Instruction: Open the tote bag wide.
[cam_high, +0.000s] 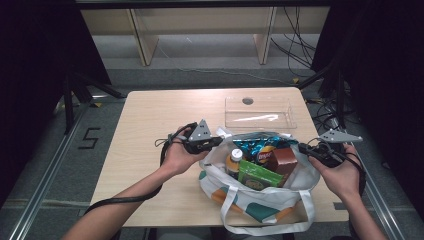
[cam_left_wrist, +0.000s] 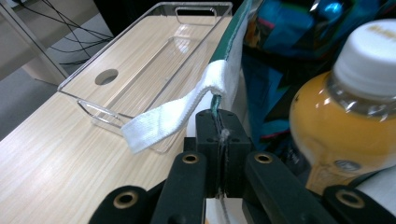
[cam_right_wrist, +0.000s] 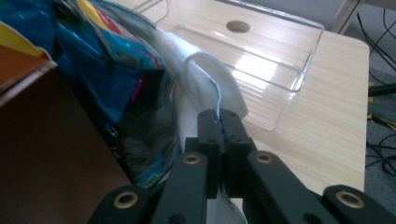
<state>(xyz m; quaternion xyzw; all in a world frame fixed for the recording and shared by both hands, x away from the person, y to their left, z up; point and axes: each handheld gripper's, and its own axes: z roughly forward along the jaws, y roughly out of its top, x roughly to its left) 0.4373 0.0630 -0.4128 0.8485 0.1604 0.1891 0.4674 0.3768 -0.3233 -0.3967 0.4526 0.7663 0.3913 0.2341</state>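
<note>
The left tongs (cam_left_wrist: 219, 122) and right tongs (cam_right_wrist: 220, 122) are each clamped on the rim of the tote bag (cam_high: 260, 202), which is stood full on the surface (cam_high: 150, 120), near the clear tray (cam_high: 258, 112).

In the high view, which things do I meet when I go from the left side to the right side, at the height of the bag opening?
left tongs → orange juice bottle → green packet → brown box → right tongs. The two tongs are each shut on the rim of the tote bag.
</note>
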